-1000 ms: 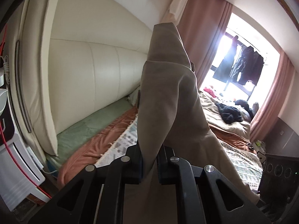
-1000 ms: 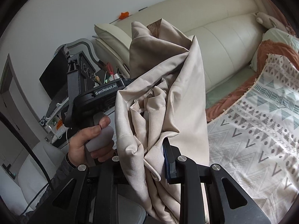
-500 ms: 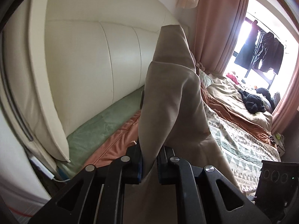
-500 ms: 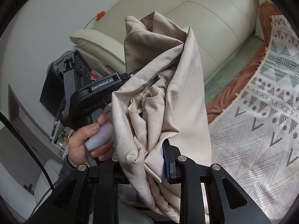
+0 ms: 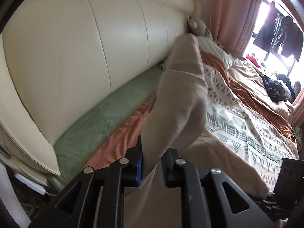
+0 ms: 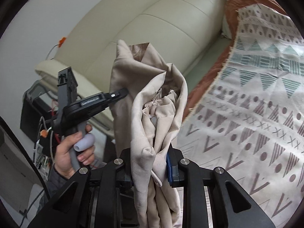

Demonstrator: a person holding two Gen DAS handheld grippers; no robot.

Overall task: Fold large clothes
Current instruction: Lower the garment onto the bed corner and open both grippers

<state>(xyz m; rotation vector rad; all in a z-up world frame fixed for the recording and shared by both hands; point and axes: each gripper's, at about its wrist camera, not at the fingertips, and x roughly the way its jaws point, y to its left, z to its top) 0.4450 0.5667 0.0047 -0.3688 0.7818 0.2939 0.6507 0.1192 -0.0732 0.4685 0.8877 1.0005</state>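
Ahead of the left tool (image 5: 151, 164) lay a bed (image 5: 247, 133) under a pale blanket (image 5: 237, 117) printed with grey-green triangles and stripes, an orange-brown cover (image 5: 121, 133) showing along its near edge and a green sheet (image 5: 98, 121) beside that, up against a cream padded headboard (image 5: 76, 47). Far beyond the tool, pink curtains (image 5: 233, 9) framed a bright window (image 5: 273, 53) with dark clothes (image 5: 275, 34) hanging in it, and a dark heap (image 5: 275, 89) sat on the bedding. The beige garment (image 5: 182, 98) rose from between the left tool's jaws, which were opening; a gap showed beside the cloth on the right pad, so the grip looked slack. The right tool (image 6: 150, 169) was clenched on a bunched fold of the same garment, held above the patterned blanket. To the left of the right tool a hand (image 6: 72, 152) gripped the handle of the other tool, whose top carried a label too blurred to read, with wires and dark equipment (image 6: 38, 114) behind it
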